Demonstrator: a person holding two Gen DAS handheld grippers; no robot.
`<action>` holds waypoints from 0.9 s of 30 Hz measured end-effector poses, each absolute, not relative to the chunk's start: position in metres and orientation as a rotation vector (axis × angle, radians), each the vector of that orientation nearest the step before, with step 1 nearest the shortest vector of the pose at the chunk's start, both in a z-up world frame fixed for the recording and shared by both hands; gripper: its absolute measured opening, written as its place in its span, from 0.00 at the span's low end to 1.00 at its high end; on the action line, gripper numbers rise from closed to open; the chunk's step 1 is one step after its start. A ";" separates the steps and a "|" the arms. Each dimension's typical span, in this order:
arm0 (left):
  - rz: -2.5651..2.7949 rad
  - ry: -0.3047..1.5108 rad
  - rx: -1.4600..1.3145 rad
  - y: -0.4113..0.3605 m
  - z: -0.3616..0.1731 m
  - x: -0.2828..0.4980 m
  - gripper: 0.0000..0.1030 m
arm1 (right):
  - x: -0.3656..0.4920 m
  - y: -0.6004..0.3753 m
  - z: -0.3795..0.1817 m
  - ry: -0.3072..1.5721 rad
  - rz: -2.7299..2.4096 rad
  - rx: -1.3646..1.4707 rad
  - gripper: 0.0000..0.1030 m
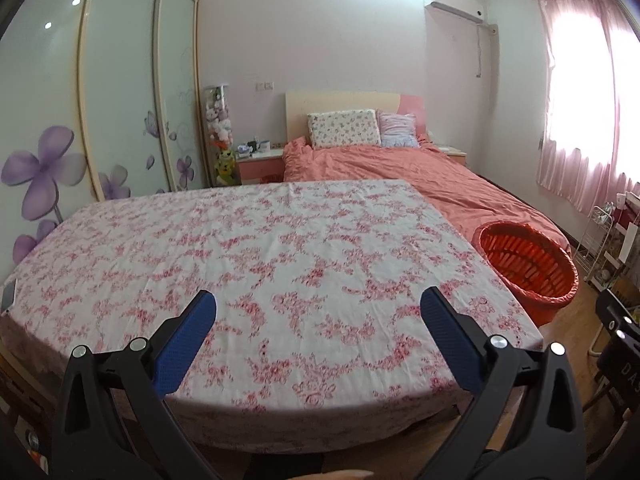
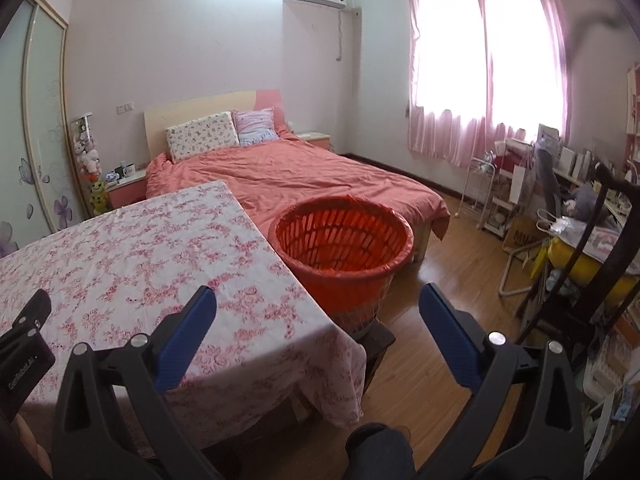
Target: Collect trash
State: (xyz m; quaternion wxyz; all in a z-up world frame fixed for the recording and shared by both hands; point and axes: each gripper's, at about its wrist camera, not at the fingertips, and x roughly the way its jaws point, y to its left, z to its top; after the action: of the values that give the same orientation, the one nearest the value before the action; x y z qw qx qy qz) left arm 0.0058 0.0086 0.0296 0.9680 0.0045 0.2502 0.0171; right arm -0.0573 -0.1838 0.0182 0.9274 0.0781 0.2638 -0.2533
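A table under a pink floral cloth (image 1: 260,264) fills the left wrist view; no loose trash shows on it. My left gripper (image 1: 318,304) hovers open over its near edge, blue pads wide apart and nothing between them. An orange slatted basket (image 2: 340,240) with a plastic liner stands on a dark stool at the table's right side, also seen as the orange basket (image 1: 528,264) at the right. My right gripper (image 2: 318,304) hangs open above the table's right corner (image 2: 312,320) and the floor, just short of the basket. The left gripper's black body (image 2: 24,336) pokes in at the left edge.
A bed with a salmon cover (image 2: 300,176) lies behind the table and basket. A sliding wardrobe (image 1: 120,92) lines the left wall. Wooden floor (image 2: 448,264) runs to the right, where a wire rack (image 2: 480,188), a cluttered desk and a black chair frame (image 2: 592,240) stand. My knee (image 2: 380,452) shows below.
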 end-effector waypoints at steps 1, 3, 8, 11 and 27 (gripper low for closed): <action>0.030 0.508 0.005 0.009 0.029 0.003 0.98 | -0.058 -0.184 0.018 0.546 -0.522 0.164 0.96; 0.025 0.510 0.001 0.009 0.029 0.000 0.98 | -0.059 -0.182 0.017 0.558 -0.533 0.170 0.96; 0.011 0.508 -0.005 0.010 0.029 -0.008 0.98 | -0.065 -0.183 0.017 0.574 -0.543 0.180 0.96; 0.014 0.502 -0.001 0.010 0.030 -0.013 0.98 | -0.070 -0.182 0.019 0.568 -0.549 0.179 0.96; 0.012 0.546 -0.026 0.014 0.030 -0.015 0.98 | -0.079 -0.177 0.024 0.557 -0.531 0.176 0.96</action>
State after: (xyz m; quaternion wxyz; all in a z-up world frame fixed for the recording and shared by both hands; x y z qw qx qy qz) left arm -0.0147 0.0137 0.0296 0.9629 -0.0130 0.2695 0.0061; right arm -0.0790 -0.1772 0.0237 0.9231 0.0859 0.2713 -0.2588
